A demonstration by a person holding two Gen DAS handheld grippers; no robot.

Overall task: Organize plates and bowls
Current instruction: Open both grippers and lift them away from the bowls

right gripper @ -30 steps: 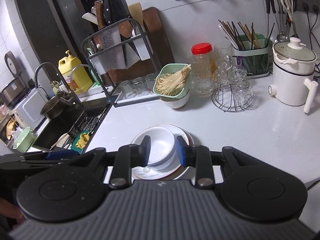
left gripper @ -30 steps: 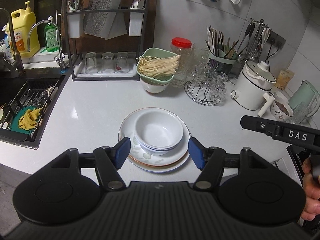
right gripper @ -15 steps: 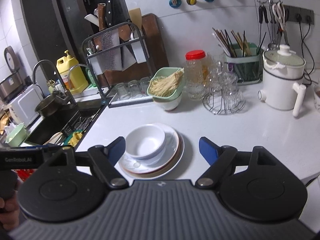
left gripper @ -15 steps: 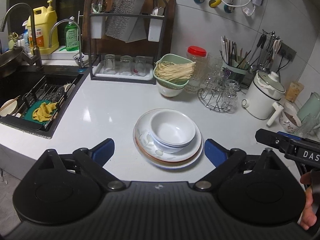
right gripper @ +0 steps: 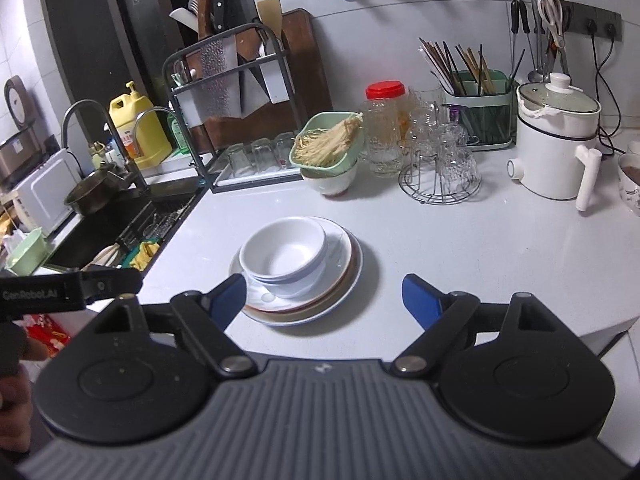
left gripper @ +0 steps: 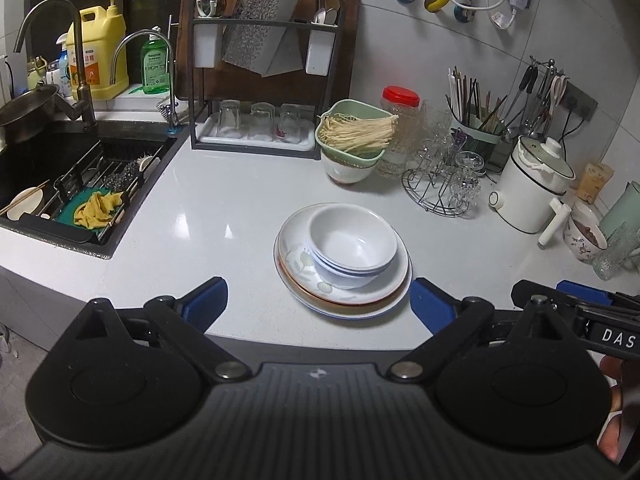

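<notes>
On the white bench (left gripper: 224, 216), near its front edge, sits a stack of plates (left gripper: 344, 296) with nested white bowls (left gripper: 352, 244) resting on top, slightly toward the left of the plates as the right wrist view shows them (right gripper: 284, 256). Both grippers hang back from the stack, touching nothing. The left gripper (left gripper: 318, 300) has its blue fingers spread fully wide, with the near rim of the plates lying between them but clear of both pads. The right gripper (right gripper: 324, 292) is opening, its jaws wide; the stack (right gripper: 320, 296) lies in the gap toward the left finger, and the pads do not press on it. Behind the stack stands a green basket of noodles (left gripper: 354, 136) set on a white bowl, with a red-lidded jar (left gripper: 400, 128) and a wire rack of glasses (left gripper: 444, 184) to its right. A white electric pot (left gripper: 532, 188) stands further right. The sink (left gripper: 68, 176) lies at the left, holding a yellow cloth (left gripper: 98, 210).
</notes>
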